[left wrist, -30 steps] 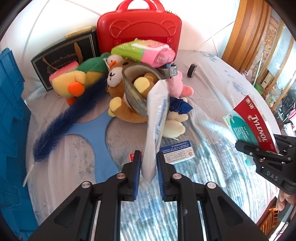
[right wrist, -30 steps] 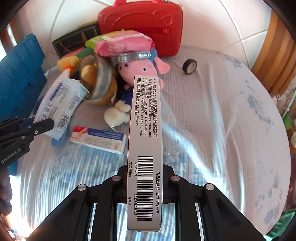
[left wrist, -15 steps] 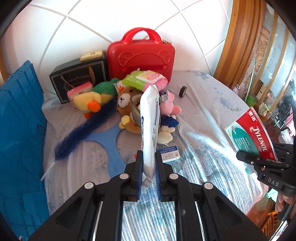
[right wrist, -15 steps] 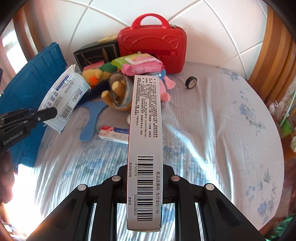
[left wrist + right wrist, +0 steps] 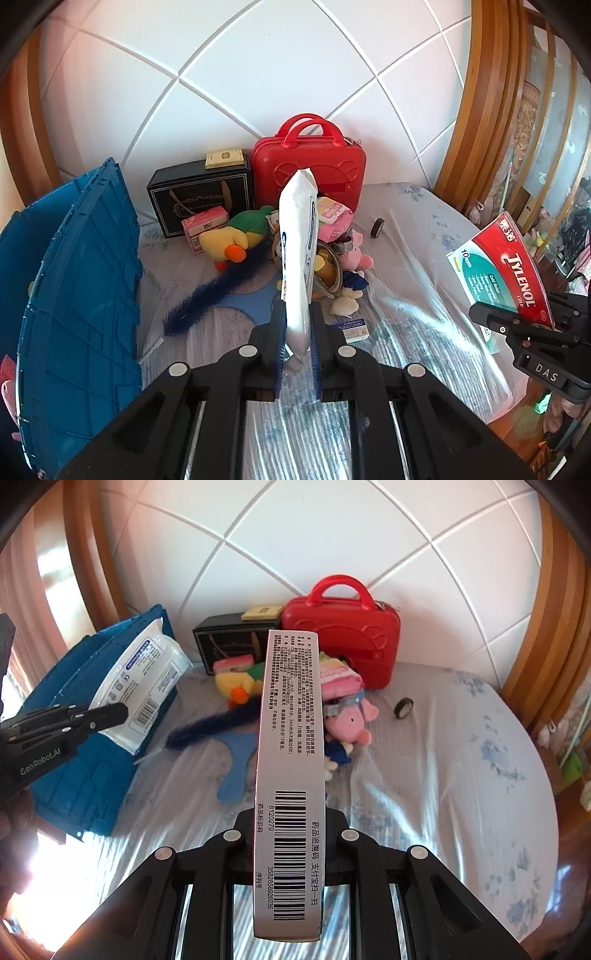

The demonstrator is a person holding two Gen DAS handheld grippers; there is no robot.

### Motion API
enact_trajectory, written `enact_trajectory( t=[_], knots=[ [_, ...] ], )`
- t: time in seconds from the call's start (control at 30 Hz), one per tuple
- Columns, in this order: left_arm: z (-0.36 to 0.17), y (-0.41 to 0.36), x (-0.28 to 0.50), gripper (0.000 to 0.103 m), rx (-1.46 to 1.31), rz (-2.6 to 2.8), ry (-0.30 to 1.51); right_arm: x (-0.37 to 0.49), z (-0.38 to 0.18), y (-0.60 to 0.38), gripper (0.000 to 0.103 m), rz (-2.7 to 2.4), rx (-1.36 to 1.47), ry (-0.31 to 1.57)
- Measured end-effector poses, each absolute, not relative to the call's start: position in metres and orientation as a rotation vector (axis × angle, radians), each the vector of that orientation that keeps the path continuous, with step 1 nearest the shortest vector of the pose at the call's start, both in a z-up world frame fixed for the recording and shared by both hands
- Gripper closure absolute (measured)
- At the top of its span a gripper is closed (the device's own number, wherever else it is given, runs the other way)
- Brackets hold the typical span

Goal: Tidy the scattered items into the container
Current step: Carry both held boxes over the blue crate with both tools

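Jaws clamped, left gripper (image 5: 297, 350) on wipes pack (image 5: 297, 258), right gripper (image 5: 290, 834) on Tylenol box (image 5: 290, 768): you're mid-carry, next swing both to blue crate (image 5: 85, 288) at frame left.

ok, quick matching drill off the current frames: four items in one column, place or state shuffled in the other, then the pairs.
Items
1. white wipes pack
2. Tylenol box
3. red case
4. small black wheel

Places or states
A. standing against the tiled wall
B. clamped in the left gripper
C. lying alone on the sheet, right of the toy pile
D. clamped in the right gripper

Pairs: 1-B, 2-D, 3-A, 4-C
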State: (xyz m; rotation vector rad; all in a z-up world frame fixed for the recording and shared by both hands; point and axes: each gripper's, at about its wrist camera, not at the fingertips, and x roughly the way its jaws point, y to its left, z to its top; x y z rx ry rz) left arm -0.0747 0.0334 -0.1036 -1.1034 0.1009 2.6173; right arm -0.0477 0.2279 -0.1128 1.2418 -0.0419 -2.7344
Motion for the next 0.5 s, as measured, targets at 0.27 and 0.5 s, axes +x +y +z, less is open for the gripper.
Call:
enact_trajectory(
  t=[0.27,0.5],
  knots=[
    [-0.058,-0.039,-0.064,0.091,-1.015,2.651,0.067,-0.051,-0.077,0.148,0.084,-2.731,1.165,-0.032],
    [-0.038,-0.118,-0.057,0.091,-0.965,2.713,0.001,-0.067,-0.041,0.065,0.084,-2.713,1.097,0.036]
  ],
)
